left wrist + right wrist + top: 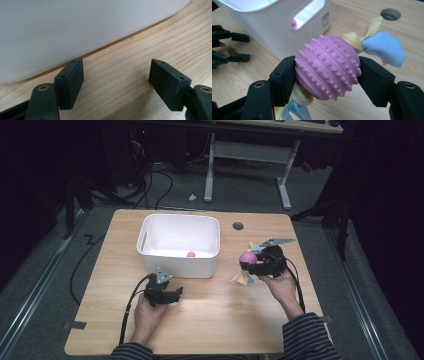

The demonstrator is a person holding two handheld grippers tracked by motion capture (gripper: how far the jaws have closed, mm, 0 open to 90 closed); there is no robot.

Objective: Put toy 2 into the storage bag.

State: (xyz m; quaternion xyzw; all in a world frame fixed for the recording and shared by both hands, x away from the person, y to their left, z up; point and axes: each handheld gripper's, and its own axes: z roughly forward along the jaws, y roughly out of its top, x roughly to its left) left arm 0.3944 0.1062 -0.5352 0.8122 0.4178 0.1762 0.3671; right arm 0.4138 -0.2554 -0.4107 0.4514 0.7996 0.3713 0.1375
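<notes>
Your left hand-held gripper sits low over the table, its jaws spread apart with bare wood between them. In the left gripper view it faces the near wall of the white bin, one jaw tip just beside where that wall meets the wood. The bin stands left of centre with a small pink thing lying inside it. Open table runs between the bin's right wall and your right hand. There your right hand-held gripper is clamped on the pink nubbed ball, one jaw on each side, with yellow and blue cloth tails hanging out of both ends. The ball is right of the bin, and the cable hole lies beyond it, toward the far edge.
</notes>
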